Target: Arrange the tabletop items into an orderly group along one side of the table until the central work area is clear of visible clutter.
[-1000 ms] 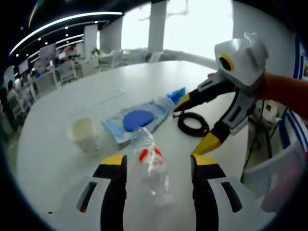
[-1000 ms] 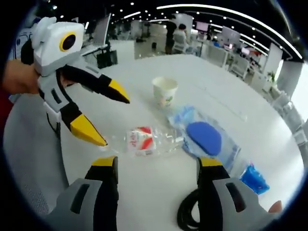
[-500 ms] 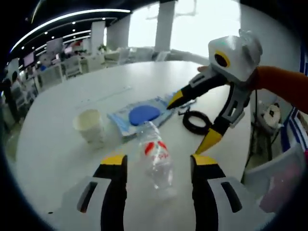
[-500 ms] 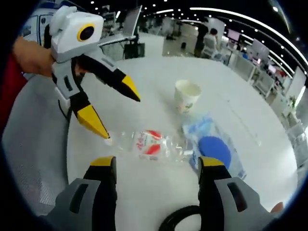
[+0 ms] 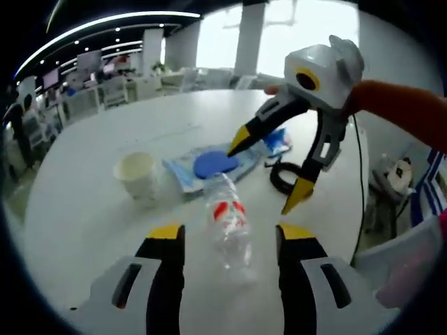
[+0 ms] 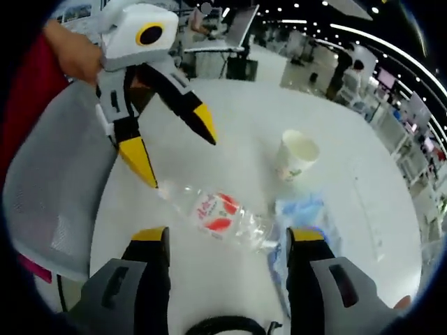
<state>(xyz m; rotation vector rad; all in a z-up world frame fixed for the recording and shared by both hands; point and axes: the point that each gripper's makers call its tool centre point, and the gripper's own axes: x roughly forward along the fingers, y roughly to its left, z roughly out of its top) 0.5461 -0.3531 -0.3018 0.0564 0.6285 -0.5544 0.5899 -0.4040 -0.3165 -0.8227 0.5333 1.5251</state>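
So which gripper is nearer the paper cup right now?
Left, though neither is close. The left gripper hangs open over the bottle's cap end, with the cup beyond on the table. The right gripper hangs open over the black cable, past the blue packet.

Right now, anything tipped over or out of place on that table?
Yes: the clear plastic bottle lies on its side mid-table, between the left gripper's open jaws. The paper cup stands upright.
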